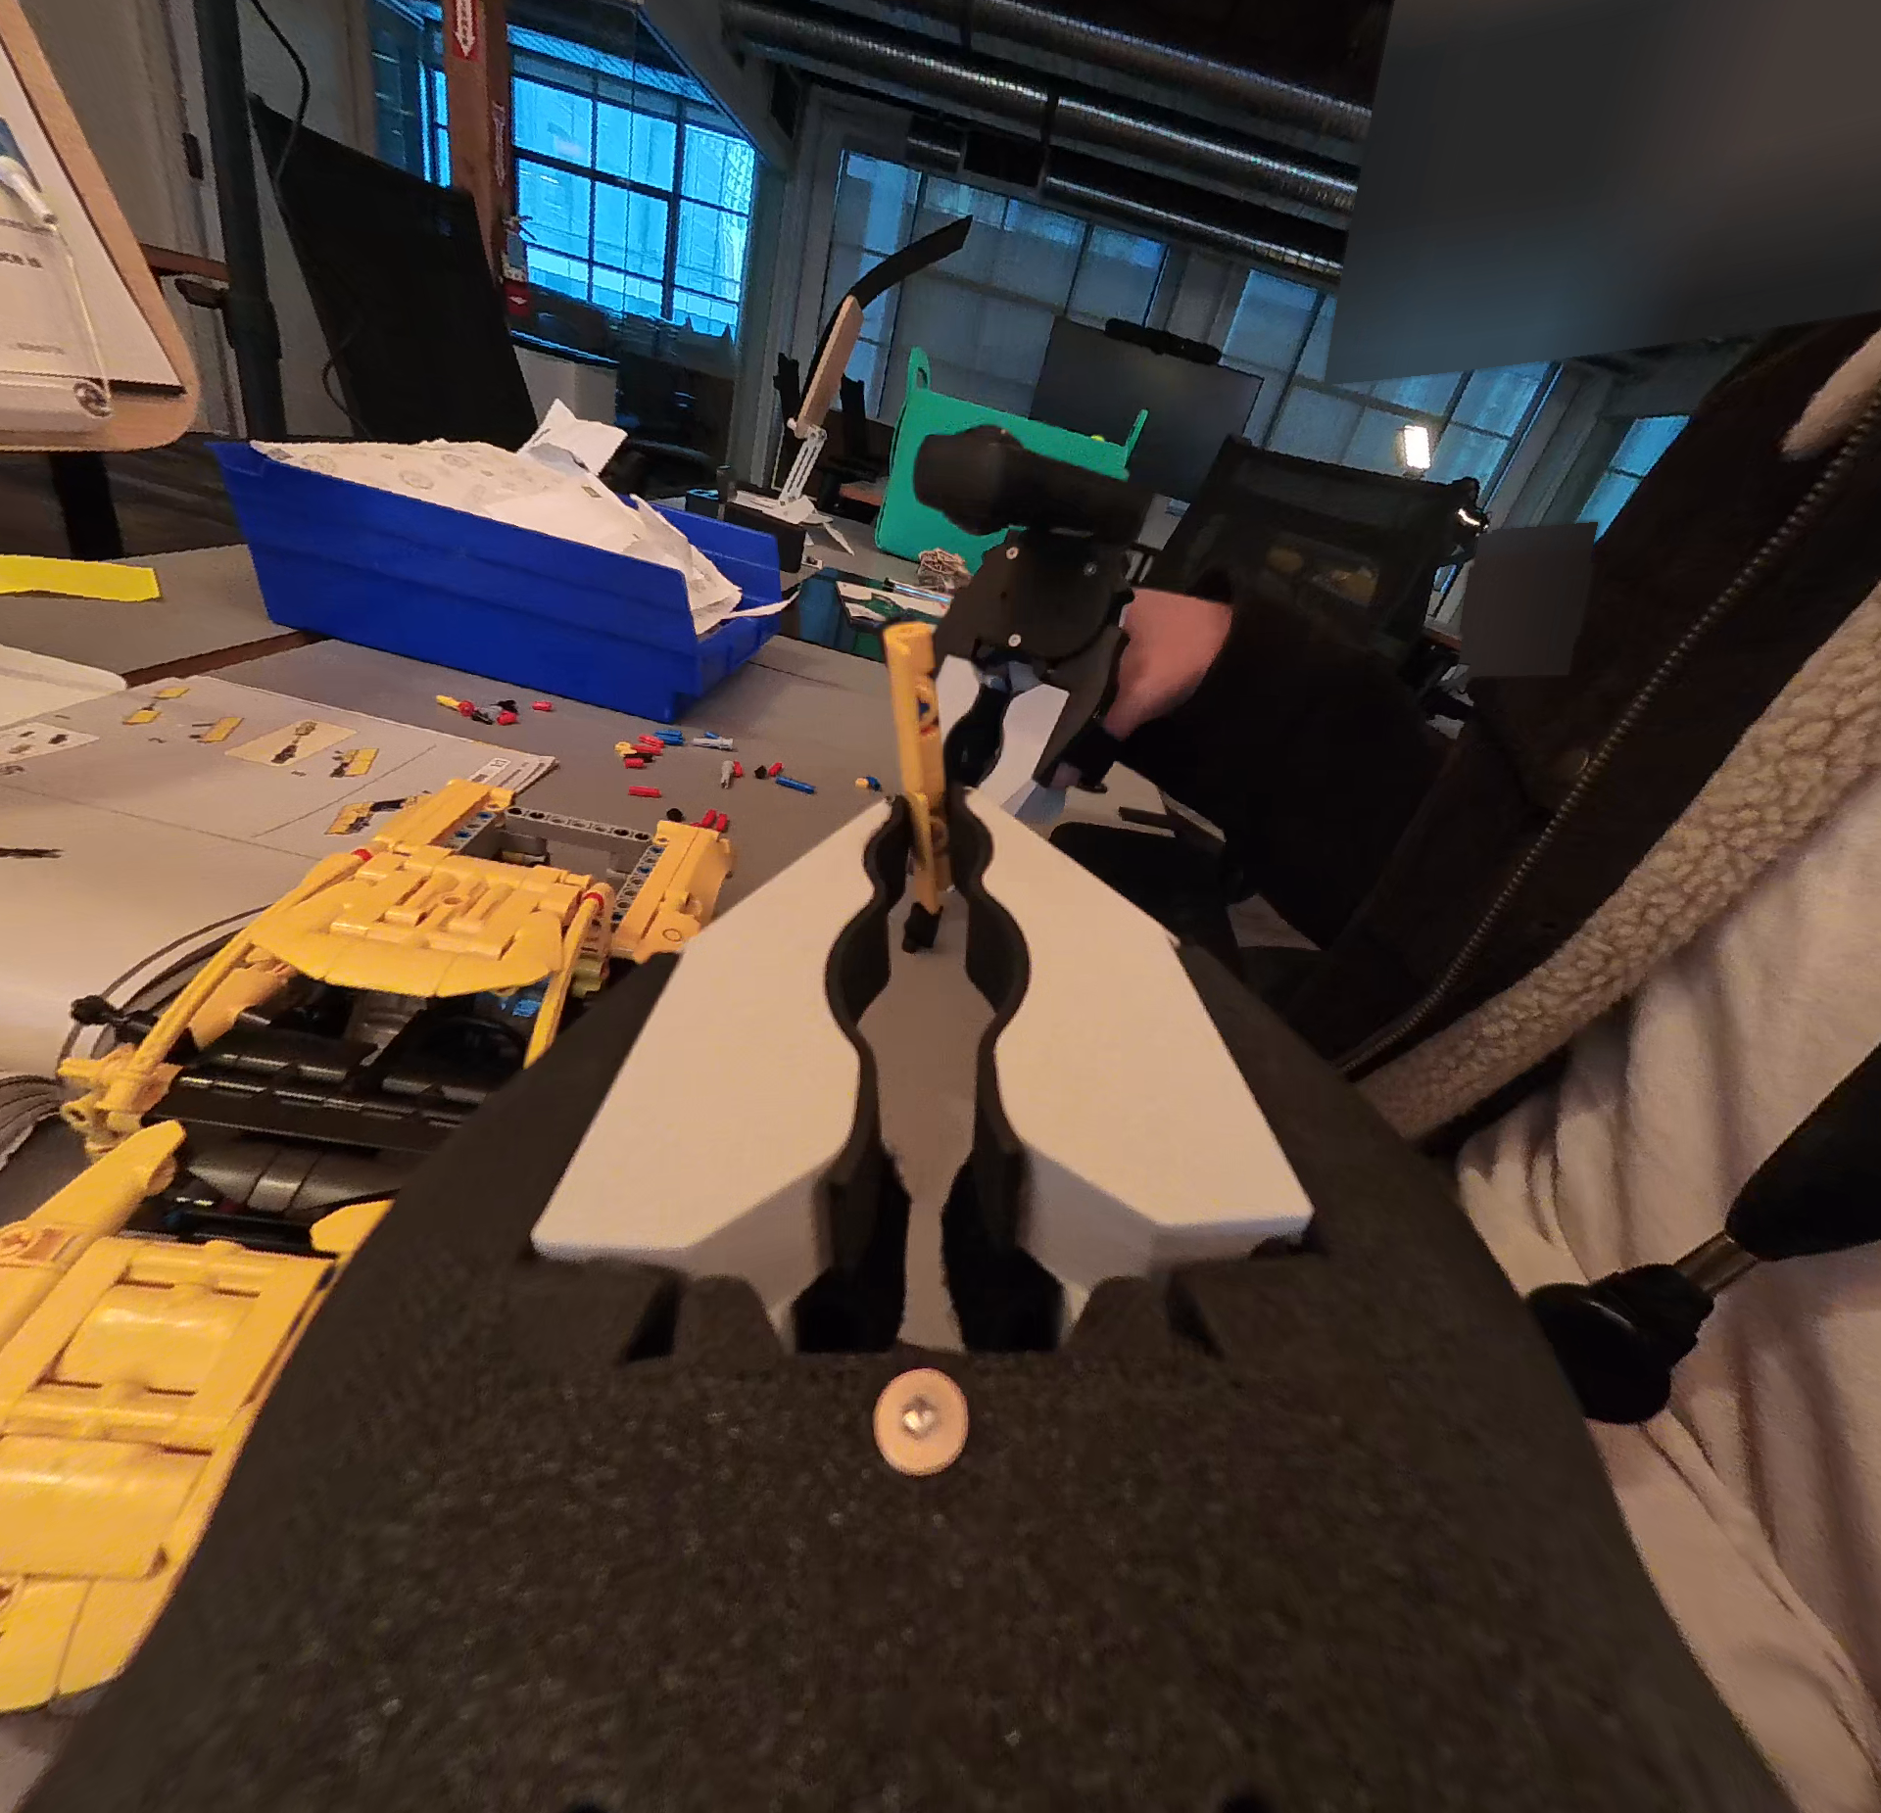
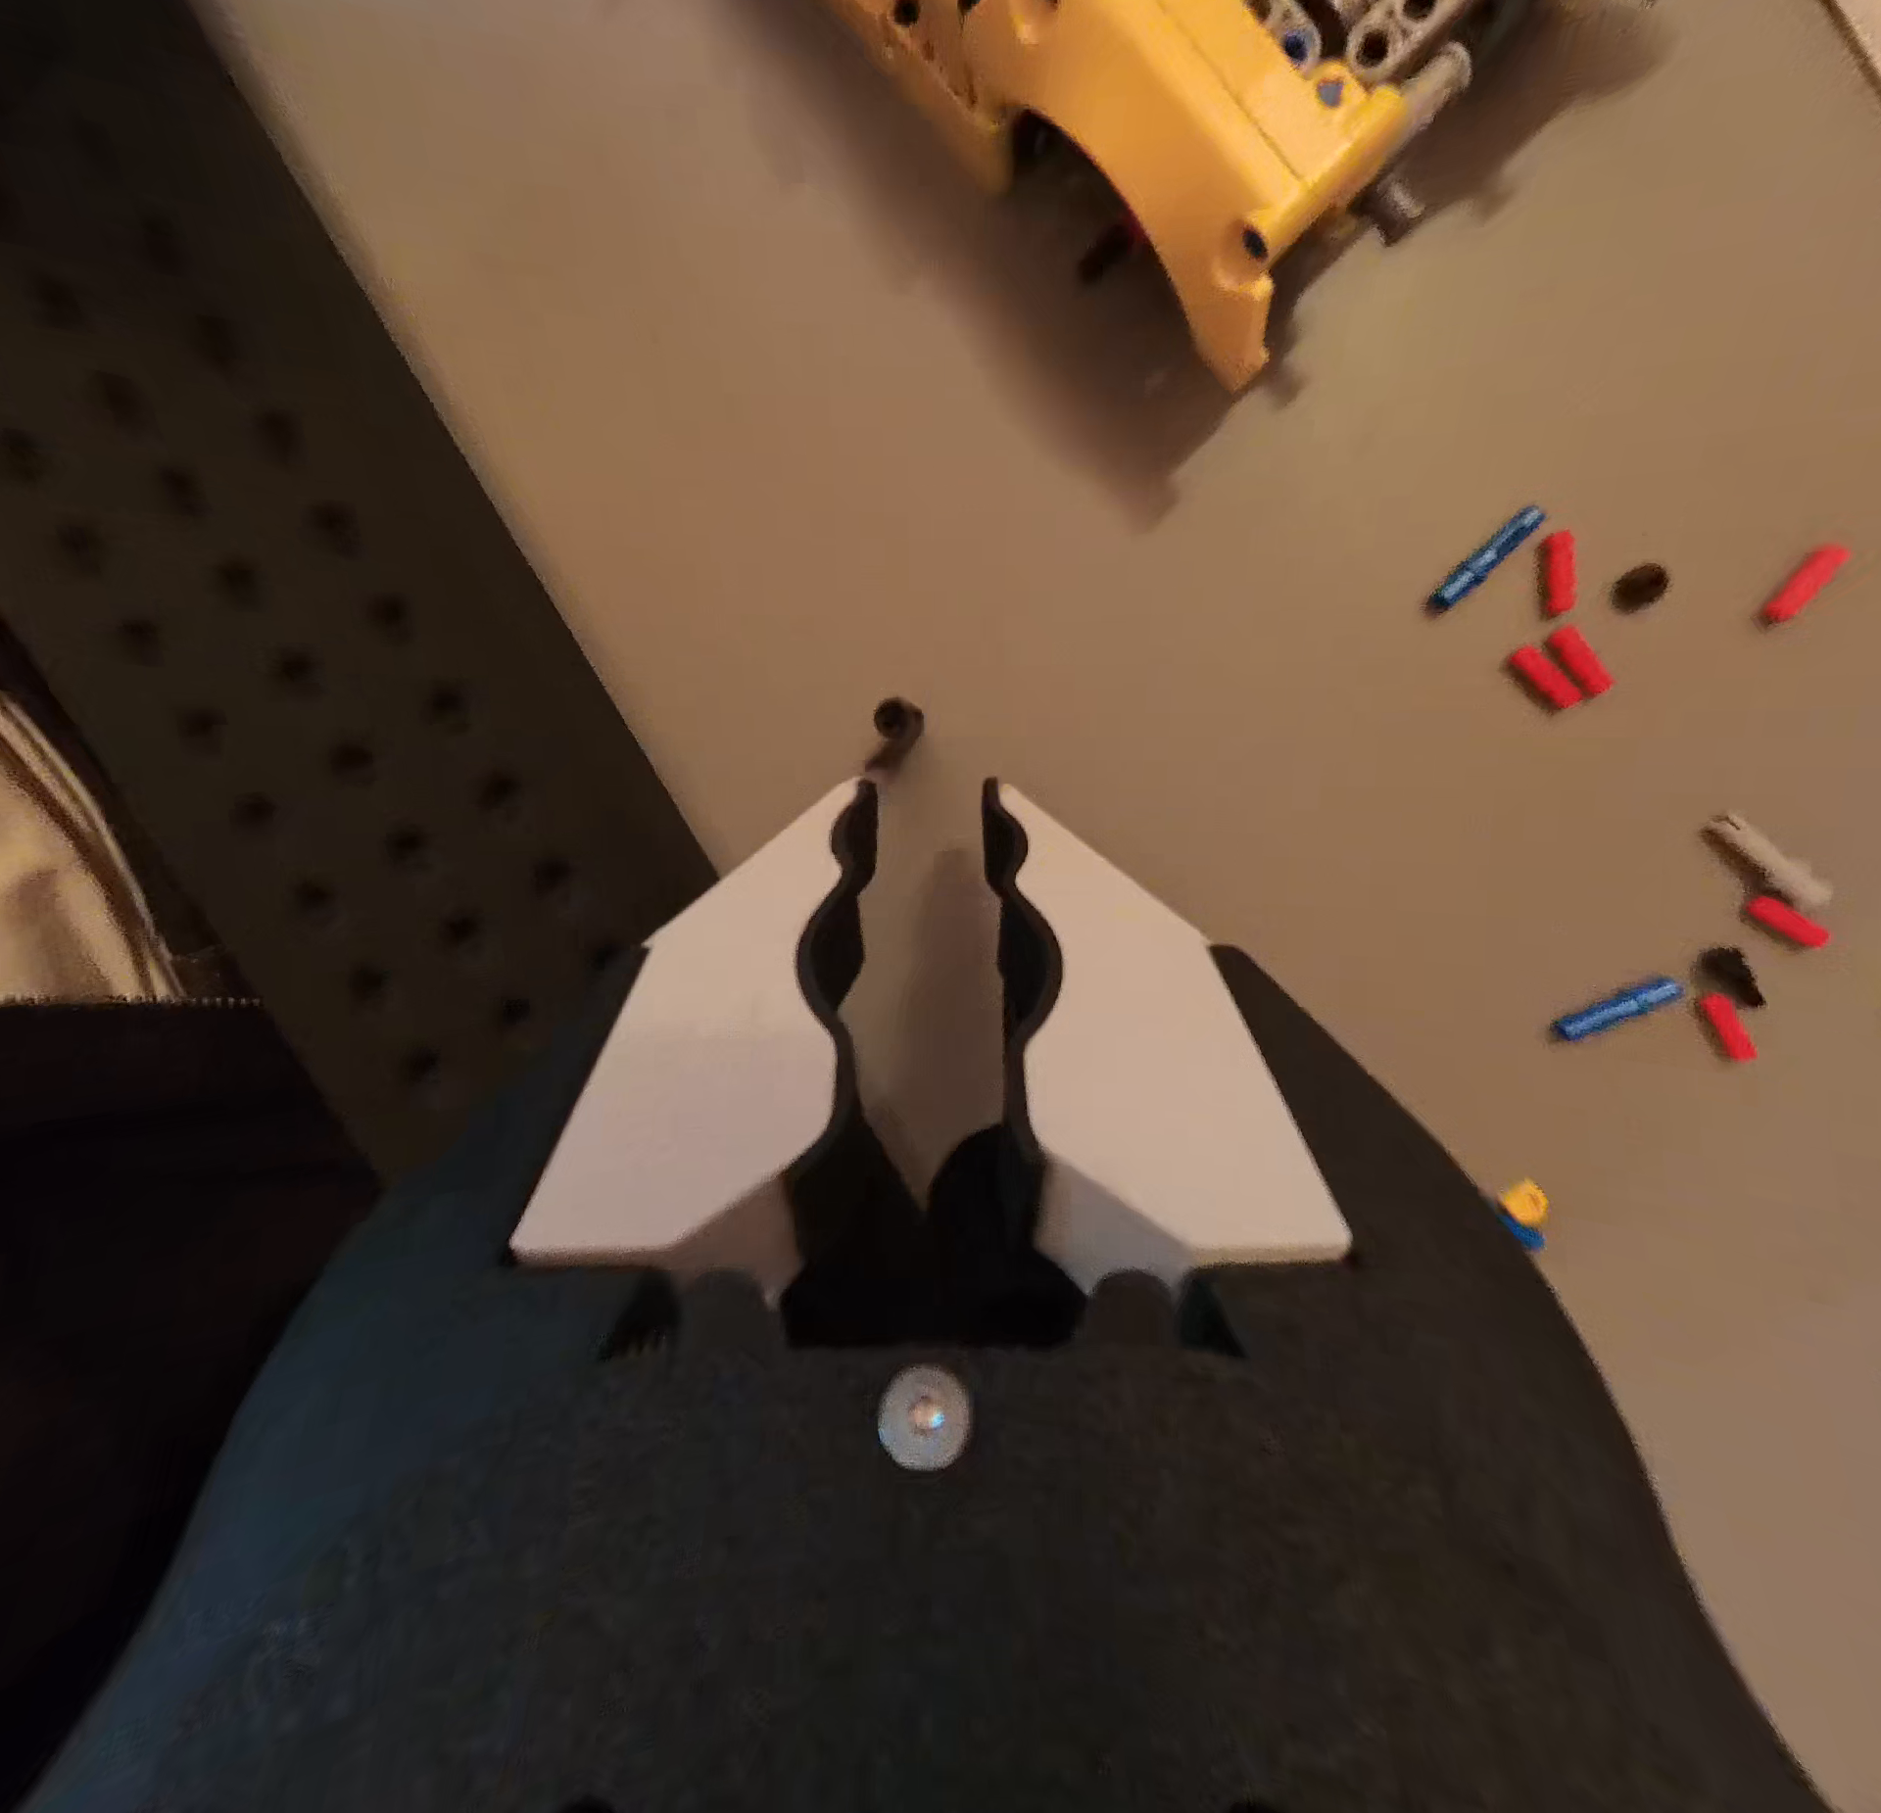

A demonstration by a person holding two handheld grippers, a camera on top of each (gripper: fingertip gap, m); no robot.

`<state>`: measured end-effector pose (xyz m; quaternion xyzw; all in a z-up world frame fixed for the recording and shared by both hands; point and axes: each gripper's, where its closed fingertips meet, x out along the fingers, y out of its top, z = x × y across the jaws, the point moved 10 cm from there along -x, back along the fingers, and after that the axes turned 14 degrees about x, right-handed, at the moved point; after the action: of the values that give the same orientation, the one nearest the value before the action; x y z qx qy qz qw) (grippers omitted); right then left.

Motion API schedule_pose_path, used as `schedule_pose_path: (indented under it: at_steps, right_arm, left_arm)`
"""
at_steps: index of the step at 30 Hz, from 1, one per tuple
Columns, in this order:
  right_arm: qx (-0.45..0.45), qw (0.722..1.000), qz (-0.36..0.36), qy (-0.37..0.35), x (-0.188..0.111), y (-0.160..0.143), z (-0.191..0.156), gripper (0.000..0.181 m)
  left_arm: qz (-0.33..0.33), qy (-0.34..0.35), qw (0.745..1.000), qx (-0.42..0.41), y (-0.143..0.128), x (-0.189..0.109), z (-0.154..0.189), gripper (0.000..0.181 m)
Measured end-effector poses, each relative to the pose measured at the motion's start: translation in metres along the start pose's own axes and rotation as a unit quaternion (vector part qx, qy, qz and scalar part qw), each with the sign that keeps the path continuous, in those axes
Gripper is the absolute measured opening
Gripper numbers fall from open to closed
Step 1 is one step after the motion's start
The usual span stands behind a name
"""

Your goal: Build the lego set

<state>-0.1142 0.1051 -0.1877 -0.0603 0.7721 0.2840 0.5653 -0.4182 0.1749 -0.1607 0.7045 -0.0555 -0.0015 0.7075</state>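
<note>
Fingers of your left gripper (image 1: 928, 848) pinch a yellow beam (image 1: 919, 767) near their tips; it stands almost upright, a black pin (image 1: 921, 928) jutting from its lower end between the pads. Left of that gripper sits the yellow model (image 1: 407, 950) on the table (image 1: 794, 716), with loose pins (image 1: 702, 757) and a blue bin (image 1: 489, 584) beyond. Your right gripper (image 2: 924, 797) is spread and empty, pointing down at the table; a black pin (image 2: 896, 731) lies just ahead of its left fingertip. Red and blue pins (image 2: 1557, 635) are scattered to its right, the model ahead.
</note>
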Motion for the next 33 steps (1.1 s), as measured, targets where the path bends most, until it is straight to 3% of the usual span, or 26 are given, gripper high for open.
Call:
schedule_pose_path:
  at_steps: [6, 10, 21, 23, 26, 30, 33]
  right_arm:
    - [0.008, 1.000, -0.030, 0.002, 0.016, 0.006, -0.008, 0.028]
    - [0.005, 0.997, -0.058, -0.058, 0.025, 0.011, -0.011, 0.027]
    - [-0.017, 0.993, -0.082, -0.078, 0.031, 0.014, -0.019, 0.009]
    - [-0.058, 0.996, -0.031, -0.060, 0.023, 0.020, -0.024, 0.008]
    - [-0.126, 0.984, 0.127, 0.018, -0.002, 0.037, -0.042, 0.008]
    - [-0.147, 0.903, 0.369, 0.166, -0.018, 0.056, -0.066, 0.007]
    - [-0.089, 0.841, 0.461, 0.268, -0.005, 0.068, -0.084, 0.007]
  left_arm:
    - [0.000, -0.001, 1.000, -0.007, -0.001, 0.000, 0.000, 0.007]
    - [-0.005, -0.005, 1.000, -0.007, -0.002, 0.001, 0.001, 0.006]
    - [-0.011, -0.007, 1.000, -0.012, -0.003, 0.002, 0.000, 0.006]
    - [-0.002, -0.006, 1.000, -0.020, -0.002, 0.001, -0.001, 0.006]
    - [0.028, -0.011, 0.998, -0.051, 0.000, -0.003, -0.005, 0.006]
    - [0.089, -0.039, 0.989, -0.111, 0.003, -0.009, -0.010, 0.006]
    - [0.113, -0.057, 0.981, -0.145, 0.003, -0.011, -0.012, 0.006]
